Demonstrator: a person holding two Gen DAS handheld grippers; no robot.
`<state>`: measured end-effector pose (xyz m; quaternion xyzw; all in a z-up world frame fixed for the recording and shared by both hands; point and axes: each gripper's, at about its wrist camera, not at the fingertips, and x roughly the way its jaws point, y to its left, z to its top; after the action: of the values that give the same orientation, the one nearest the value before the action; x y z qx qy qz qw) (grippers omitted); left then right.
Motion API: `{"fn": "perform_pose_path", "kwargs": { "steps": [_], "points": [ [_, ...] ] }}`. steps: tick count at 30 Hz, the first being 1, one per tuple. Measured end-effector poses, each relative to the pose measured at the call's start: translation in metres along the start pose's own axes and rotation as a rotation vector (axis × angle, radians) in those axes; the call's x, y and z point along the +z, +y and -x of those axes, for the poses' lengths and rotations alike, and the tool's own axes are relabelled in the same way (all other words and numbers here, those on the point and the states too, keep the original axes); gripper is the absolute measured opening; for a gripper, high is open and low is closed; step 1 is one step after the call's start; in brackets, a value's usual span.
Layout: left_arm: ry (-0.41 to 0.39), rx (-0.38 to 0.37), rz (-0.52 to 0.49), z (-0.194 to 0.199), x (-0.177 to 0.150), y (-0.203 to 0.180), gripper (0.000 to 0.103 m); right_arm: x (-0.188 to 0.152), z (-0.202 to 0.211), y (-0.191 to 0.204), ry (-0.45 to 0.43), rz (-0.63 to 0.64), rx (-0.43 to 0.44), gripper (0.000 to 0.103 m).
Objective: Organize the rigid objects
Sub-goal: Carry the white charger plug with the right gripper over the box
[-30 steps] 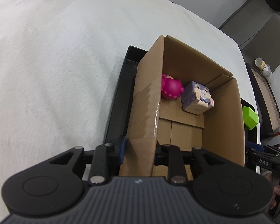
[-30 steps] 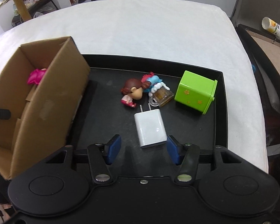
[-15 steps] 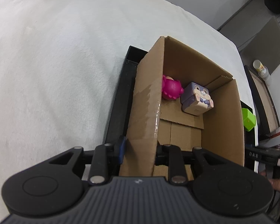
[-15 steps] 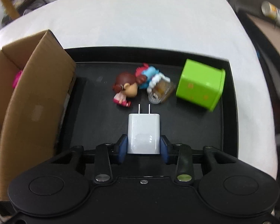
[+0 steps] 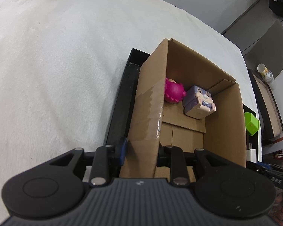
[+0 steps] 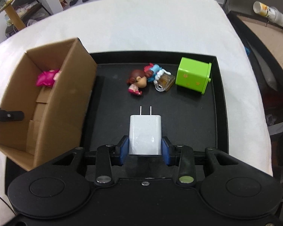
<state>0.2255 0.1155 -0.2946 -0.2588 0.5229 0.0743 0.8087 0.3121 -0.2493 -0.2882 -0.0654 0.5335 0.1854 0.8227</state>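
**Right gripper clamped on charger; left gripper pinching box wall**

Right gripper (image 6: 144, 153): jaws closed on the white USB wall charger (image 6: 145, 134), blue pads pressed against its two sides near the back end. The charger's prongs point away from the camera, toward the far side of the black tray (image 6: 219, 101). Whether the charger is touching the tray floor or lifted off it cannot be told.

Left gripper (image 5: 140, 153): jaws clamped on the near-left wall of the open cardboard box (image 5: 224, 116), one finger outside the wall, one inside. The box sits at the left end of the tray.

Inside the box, at the far end: a pink figurine (image 5: 173, 93) against the left wall, and a purple bunny cube (image 5: 198, 103) just beside it on the right.

On the tray, far side, right of the box: a brown-haired doll figurine (image 6: 137, 81), a blue-and-red figurine (image 6: 154, 70) touching it, and a small amber mug charm (image 6: 165, 82) next to them. A lime-green cube box (image 6: 193, 75) lies just right of the mug.

The tray rests on a white cloth (image 6: 151, 24).
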Motion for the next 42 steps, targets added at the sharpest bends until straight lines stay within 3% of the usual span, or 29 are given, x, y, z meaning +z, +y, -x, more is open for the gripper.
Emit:
{"fn": "perform_pose_path", "kwargs": {
  "steps": [13, 22, 30, 42],
  "points": [
    [0.004, -0.008, -0.014, 0.002, 0.0, 0.0, 0.028, 0.029, 0.052, 0.026, -0.125, 0.03, 0.04, 0.036],
    [0.009, -0.025, -0.02, 0.002, -0.001, 0.002, 0.028, 0.048, 0.065, 0.061, -0.175, 0.076, 0.088, 0.036],
    [0.016, -0.046, -0.022, 0.001, -0.001, 0.005, 0.029, 0.058, 0.057, 0.093, -0.178, 0.109, 0.158, 0.036],
    [0.037, -0.093, -0.033, -0.001, 0.0, 0.014, 0.029, 0.065, 0.019, 0.132, -0.105, 0.139, 0.236, 0.036]
  ]
}}
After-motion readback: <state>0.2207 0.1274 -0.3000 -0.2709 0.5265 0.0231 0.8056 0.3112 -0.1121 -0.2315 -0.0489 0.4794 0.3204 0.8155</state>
